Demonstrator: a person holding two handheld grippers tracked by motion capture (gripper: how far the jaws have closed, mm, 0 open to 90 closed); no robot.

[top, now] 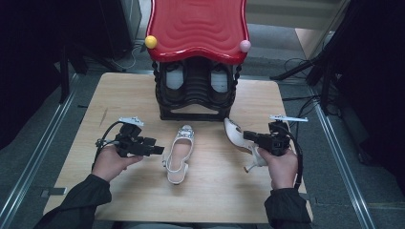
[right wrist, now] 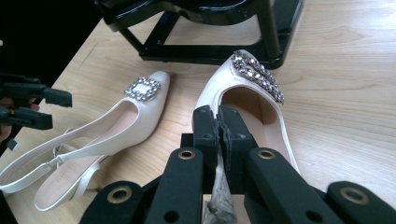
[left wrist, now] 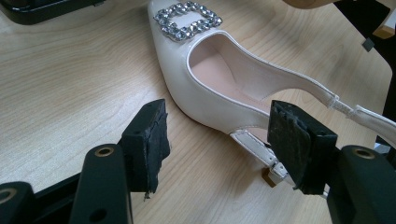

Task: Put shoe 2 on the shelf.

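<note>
Two white slingback shoes with rhinestone buckles are on the wooden table. The left shoe lies flat, toe toward the rack. My left gripper is open just to its left. In the left gripper view the open pads flank that shoe's heel strap without touching it. My right gripper is shut on the side rim of the right shoe, which is tilted with its heel off the table. In the right gripper view the jaws pinch that shoe's edge.
A black shoe rack with a red wavy top stands at the table's far middle, with shoes on its shelf. Its base is just beyond both toes. Metal rails and dark floor border the table.
</note>
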